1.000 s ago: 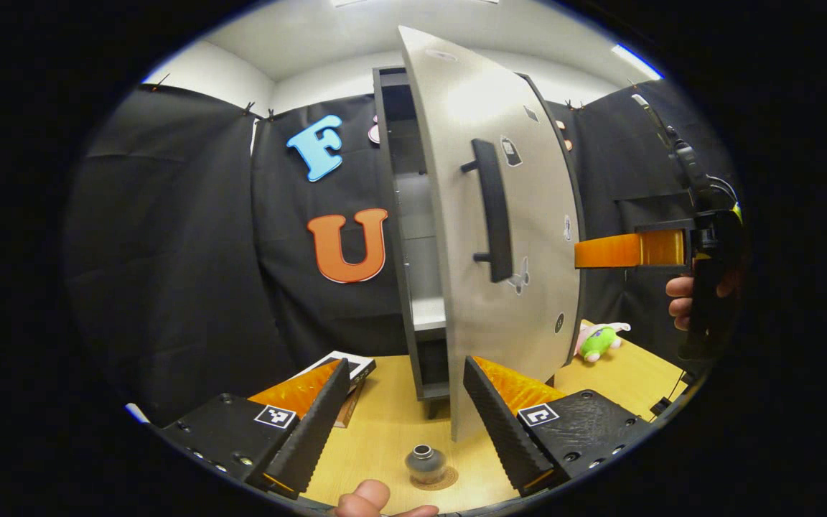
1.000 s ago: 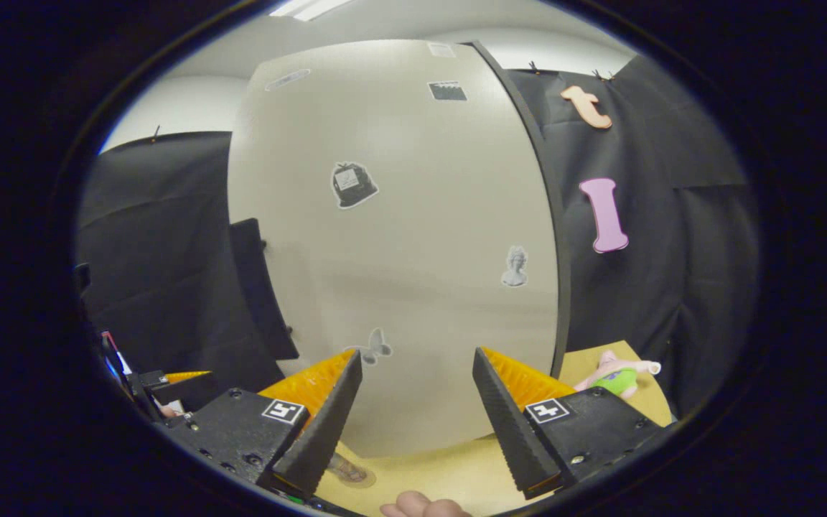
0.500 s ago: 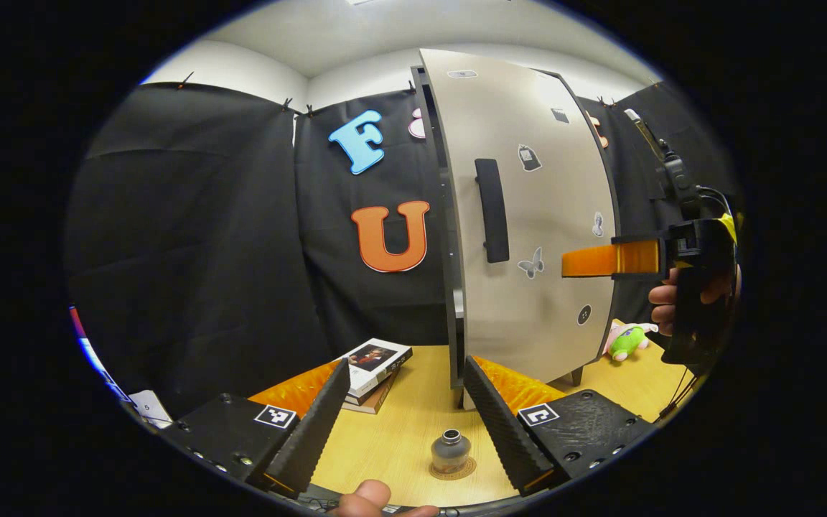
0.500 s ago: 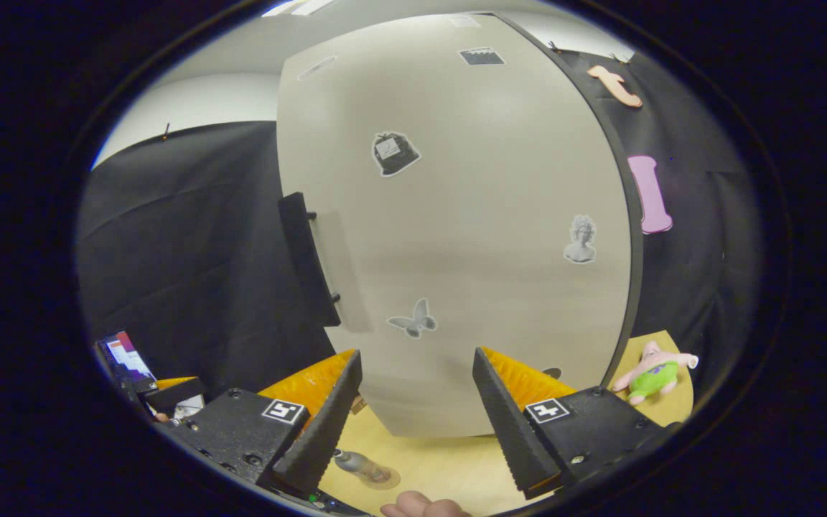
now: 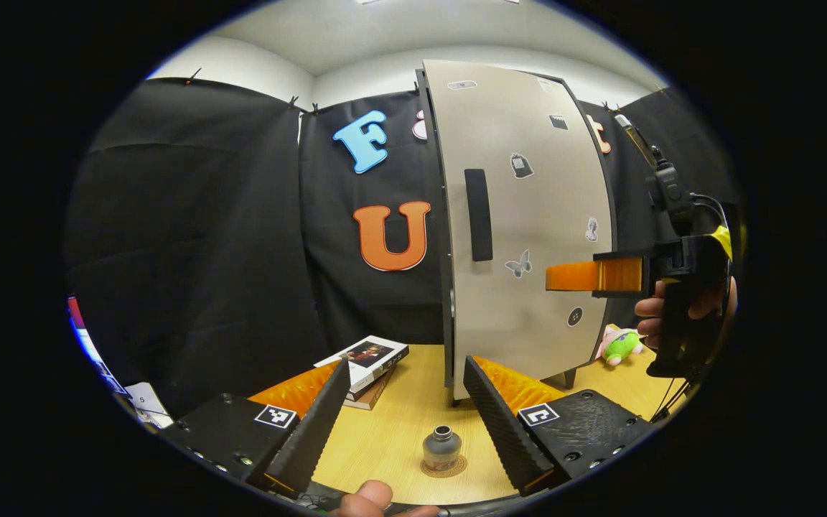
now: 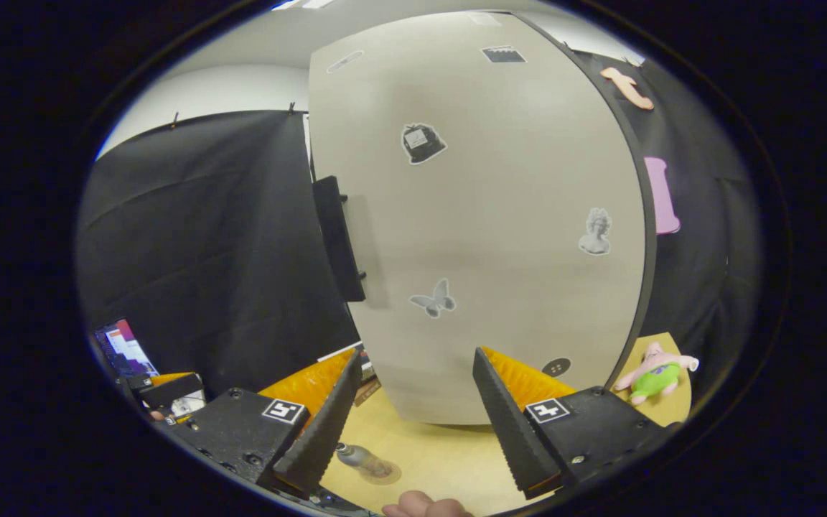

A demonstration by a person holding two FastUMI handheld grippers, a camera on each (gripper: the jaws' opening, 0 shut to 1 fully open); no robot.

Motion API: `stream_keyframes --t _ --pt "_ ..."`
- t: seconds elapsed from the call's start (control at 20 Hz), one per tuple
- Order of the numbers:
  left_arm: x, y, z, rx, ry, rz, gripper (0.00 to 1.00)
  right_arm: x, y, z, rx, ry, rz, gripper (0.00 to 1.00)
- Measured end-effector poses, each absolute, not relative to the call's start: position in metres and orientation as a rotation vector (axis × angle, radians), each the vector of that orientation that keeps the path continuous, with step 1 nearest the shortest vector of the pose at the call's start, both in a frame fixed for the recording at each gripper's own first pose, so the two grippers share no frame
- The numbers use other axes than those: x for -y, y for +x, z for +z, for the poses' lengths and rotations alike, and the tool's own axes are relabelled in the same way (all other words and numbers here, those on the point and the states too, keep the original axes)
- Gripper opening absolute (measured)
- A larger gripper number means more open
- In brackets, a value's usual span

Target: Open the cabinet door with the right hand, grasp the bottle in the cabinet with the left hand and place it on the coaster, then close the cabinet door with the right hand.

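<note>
One small grey bottle (image 5: 441,446) we record upright on the round cork coaster (image 5: 443,467) on the pale wooden table (image 5: 392,438), between our left gripper (image 5: 405,422)'s spread fingers. One beige cabinet door (image 5: 525,237) with black bar handle (image 5: 478,215) looks shut. Our right gripper (image 6: 418,416) faces it, fingers apart, holding nothing.
</note>
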State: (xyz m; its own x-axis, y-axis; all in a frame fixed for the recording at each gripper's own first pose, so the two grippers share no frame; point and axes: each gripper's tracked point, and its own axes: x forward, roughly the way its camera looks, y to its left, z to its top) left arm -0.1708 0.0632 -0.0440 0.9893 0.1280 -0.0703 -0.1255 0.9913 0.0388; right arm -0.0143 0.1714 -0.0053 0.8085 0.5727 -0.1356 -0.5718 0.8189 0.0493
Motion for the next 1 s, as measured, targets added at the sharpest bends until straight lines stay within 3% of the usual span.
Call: stream_keyframes --t 0.4,0.45,0.5,0.6,0.7,0.75,1.0 --pt "-0.049 -0.158 -0.035 -0.045 0.002 0.048 0.96 -0.127 -0.03 -0.001 -0.118 0.009 0.485 0.97" --pt "-0.049 -0.154 -0.035 -0.043 -0.002 0.045 1.0 -0.121 -0.032 0.002 -0.103 0.009 0.464 0.97" --pt "-0.049 -0.15 -0.036 -0.046 -0.002 0.043 0.96 -0.113 -0.035 0.005 -0.084 0.008 0.434 0.97" --pt "-0.038 -0.139 -0.034 -0.048 -0.011 0.004 1.0 -0.1 -0.041 0.005 -0.065 0.012 0.391 0.97" --pt "-0.031 -0.132 -0.023 -0.026 -0.011 -0.025 0.96 -0.088 -0.05 -0.001 -0.068 0.009 0.364 0.97" --pt "-0.024 -0.129 -0.021 -0.025 -0.006 -0.047 1.0 -0.08 -0.054 -0.002 -0.066 0.007 0.347 0.96" --pt "-0.002 -0.12 -0.024 -0.035 0.027 -0.09 0.96 -0.038 -0.065 0.005 -0.033 0.034 0.243 0.97"
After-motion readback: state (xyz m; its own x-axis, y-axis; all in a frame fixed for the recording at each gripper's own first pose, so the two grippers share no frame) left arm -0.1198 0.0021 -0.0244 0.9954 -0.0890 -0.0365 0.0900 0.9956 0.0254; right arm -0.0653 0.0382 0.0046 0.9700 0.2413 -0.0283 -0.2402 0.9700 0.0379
